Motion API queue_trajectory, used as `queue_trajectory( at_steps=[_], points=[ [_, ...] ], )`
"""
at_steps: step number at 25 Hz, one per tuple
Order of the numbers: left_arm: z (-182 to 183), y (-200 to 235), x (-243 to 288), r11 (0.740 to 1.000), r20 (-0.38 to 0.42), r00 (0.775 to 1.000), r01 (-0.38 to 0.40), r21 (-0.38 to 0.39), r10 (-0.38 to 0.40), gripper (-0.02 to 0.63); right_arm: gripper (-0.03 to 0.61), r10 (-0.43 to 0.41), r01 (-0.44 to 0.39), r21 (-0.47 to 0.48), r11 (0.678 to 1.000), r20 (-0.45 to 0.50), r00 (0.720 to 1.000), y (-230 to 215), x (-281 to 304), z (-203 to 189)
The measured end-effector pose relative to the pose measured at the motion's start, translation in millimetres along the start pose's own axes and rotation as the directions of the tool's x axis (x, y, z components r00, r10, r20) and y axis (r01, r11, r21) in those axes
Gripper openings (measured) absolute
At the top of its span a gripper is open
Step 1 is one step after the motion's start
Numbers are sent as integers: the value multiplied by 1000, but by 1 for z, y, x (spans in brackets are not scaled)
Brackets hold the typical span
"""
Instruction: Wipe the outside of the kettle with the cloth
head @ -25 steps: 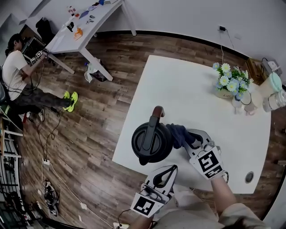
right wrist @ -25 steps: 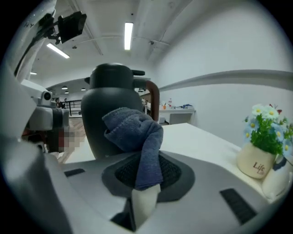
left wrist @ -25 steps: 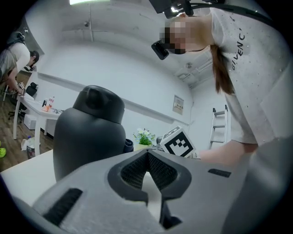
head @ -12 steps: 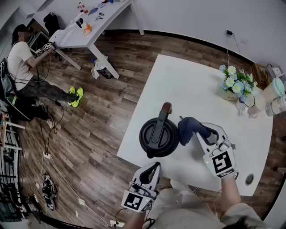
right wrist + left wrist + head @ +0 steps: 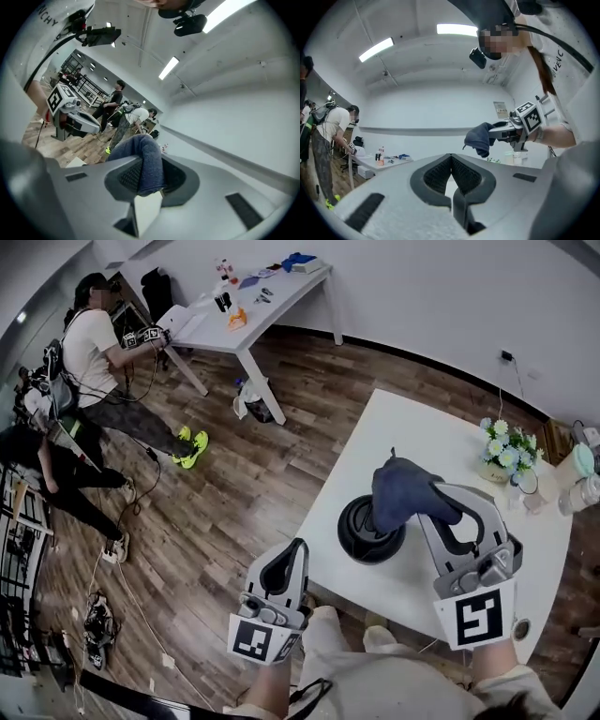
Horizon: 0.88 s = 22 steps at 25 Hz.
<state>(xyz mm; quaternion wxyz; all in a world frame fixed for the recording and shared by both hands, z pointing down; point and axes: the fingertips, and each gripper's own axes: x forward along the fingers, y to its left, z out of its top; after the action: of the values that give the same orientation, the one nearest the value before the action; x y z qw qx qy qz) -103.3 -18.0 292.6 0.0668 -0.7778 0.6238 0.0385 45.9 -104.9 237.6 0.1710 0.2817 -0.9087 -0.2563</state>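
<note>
Right gripper (image 5: pixel 433 505): jaws clamped on dark blue cloth (image 5: pixel 401 491), cloth hanging free above kettle (image 5: pixel 370 532), probably between wiping passes. Kettle stands on near-left part of white counter (image 5: pixel 422 432). Left gripper (image 5: pixel 295 554): jaws pressed together, empty, off counter, not steadying kettle.

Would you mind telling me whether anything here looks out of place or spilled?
Nothing is spilled or damaged. The kettle sits on the white table, but the cloth, clamped in the right gripper, appears to hang in the air rather than against the kettle. The left gripper is shut and empty.
</note>
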Motion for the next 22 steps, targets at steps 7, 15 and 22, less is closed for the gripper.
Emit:
queue_trajectory(
  at_steps=[7,15,22],
  points=[
    [13,0,23,976,71,975,212,-40,-209,6,63,-77,52,-166,985,-149,986,80,30,38],
    [-14,37,20,843,57,868,493,-214,-493,6,63,-292,154,-311,938,-467,835,152,82,35],
    [-57,44,30,717,67,757,640,-275,-650,6,63,-522,410,-326,852,-593,613,161,88,6]
  ],
)
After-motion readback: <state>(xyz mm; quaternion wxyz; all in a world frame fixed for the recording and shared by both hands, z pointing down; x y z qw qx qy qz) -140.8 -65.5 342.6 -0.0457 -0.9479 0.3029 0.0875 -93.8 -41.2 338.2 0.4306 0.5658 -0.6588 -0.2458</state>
